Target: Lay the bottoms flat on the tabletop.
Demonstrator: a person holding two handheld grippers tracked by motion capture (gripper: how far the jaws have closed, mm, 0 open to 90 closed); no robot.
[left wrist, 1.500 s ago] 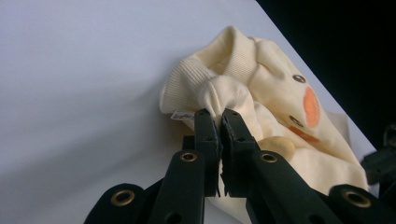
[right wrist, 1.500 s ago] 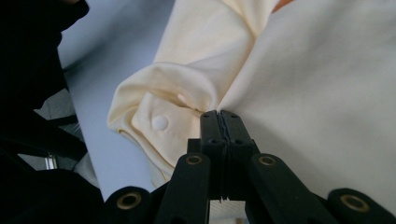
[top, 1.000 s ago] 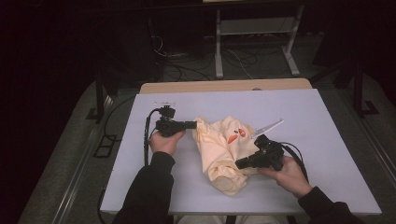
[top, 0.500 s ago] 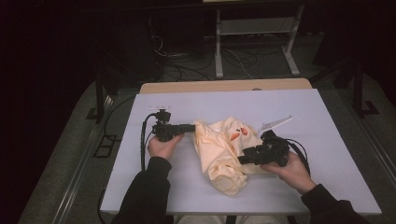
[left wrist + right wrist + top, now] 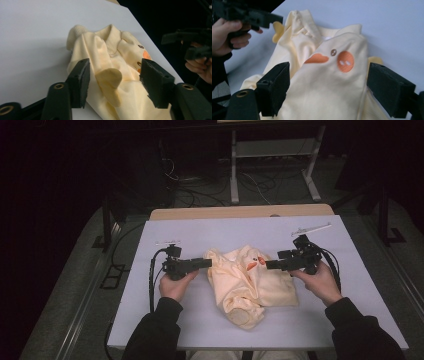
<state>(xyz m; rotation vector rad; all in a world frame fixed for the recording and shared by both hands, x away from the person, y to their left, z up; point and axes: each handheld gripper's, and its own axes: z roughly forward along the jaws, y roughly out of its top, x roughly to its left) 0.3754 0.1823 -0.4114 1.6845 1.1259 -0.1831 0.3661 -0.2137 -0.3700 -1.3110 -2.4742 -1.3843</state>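
since the previous frame, right gripper [image 5: 270, 264] drawn back rightward off the cream garment [image 5: 252, 284]; left gripper [image 5: 207, 263] at its left edge. both fingers wide open, empty; garment crumpled mid-counter [image 5: 200, 232].

Lower part of the yellow garment [image 5: 324, 87] cut off by the right gripper view's bottom edge, small pale strip [image 5: 311, 228] on the counter [image 5: 210, 235] too small to identify
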